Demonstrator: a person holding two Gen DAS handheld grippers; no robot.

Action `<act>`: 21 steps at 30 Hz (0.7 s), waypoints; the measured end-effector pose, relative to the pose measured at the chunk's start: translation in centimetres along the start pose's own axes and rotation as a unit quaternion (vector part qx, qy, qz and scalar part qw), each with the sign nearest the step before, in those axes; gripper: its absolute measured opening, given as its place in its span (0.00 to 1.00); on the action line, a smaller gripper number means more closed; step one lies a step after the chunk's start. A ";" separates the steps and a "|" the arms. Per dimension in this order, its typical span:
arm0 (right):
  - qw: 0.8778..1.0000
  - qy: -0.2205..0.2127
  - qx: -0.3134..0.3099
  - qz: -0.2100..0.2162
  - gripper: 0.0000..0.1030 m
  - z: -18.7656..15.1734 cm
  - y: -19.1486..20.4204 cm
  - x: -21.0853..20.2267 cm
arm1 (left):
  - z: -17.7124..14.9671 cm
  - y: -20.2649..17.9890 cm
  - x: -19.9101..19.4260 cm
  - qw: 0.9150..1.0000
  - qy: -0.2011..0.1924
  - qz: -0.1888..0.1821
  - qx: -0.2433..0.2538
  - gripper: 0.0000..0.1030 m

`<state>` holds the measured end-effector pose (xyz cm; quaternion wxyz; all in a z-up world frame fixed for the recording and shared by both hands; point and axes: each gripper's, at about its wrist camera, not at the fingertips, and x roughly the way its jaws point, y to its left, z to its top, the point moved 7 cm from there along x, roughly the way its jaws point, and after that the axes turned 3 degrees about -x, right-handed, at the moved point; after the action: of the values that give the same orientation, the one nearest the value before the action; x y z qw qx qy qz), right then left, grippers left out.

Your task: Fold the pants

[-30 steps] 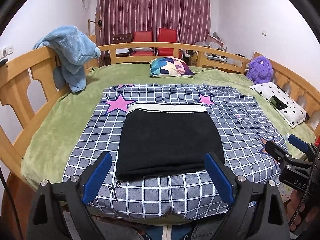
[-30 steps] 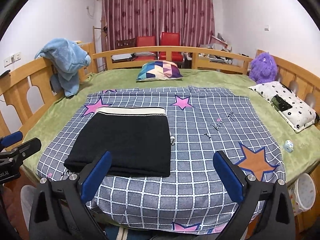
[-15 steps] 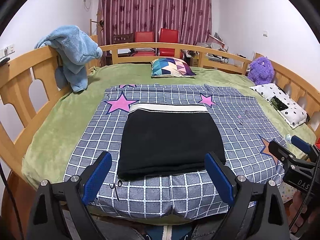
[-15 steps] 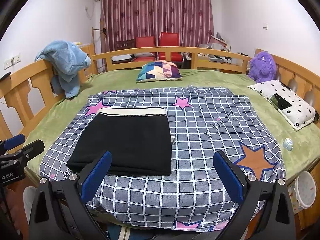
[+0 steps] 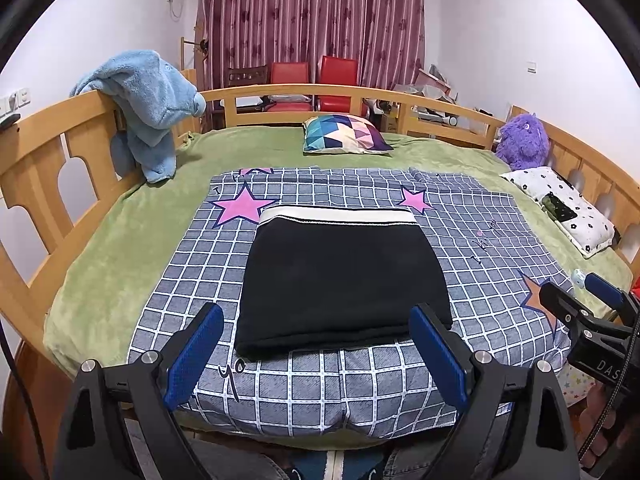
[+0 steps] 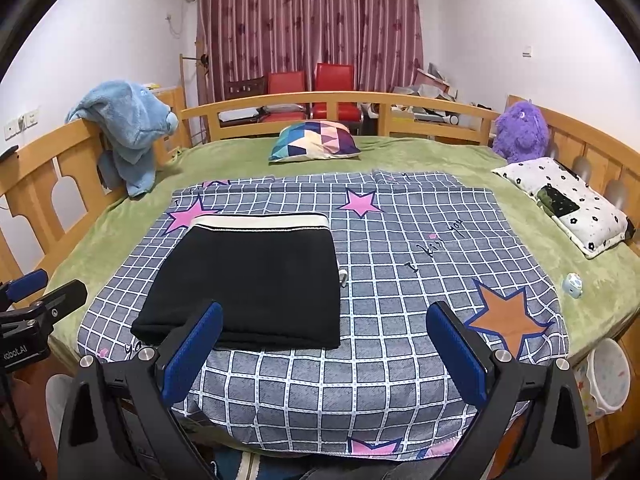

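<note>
Already folded: pants (image 5: 340,276) lying square on quilt (image 5: 480,248). Both grippers, left (image 5: 316,354) and right (image 6: 324,354), spread wide, holding nothing. Could snag near edge, undoing fold.

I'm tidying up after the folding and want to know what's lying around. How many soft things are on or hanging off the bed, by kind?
Folded black pants: 1
Pillows: 2, the geometric pillow and the floral pillow
Plush toys: 1, the purple plush
Checked star sheet: 1
Blue fleece over the rail: 1
Total: 6
</note>
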<state>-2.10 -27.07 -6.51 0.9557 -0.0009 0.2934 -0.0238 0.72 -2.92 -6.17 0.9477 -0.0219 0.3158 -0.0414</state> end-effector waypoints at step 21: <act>1.000 0.000 0.004 -0.010 0.97 -0.1 -0.1 -0.2 | 0.0 -0.2 0.1 1.000 0.002 0.003 0.000 0.91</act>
<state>-2.33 -27.11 -6.52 0.9554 -0.0001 0.2934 -0.0340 0.78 -3.13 -6.16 0.9470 -0.0206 0.3182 -0.0382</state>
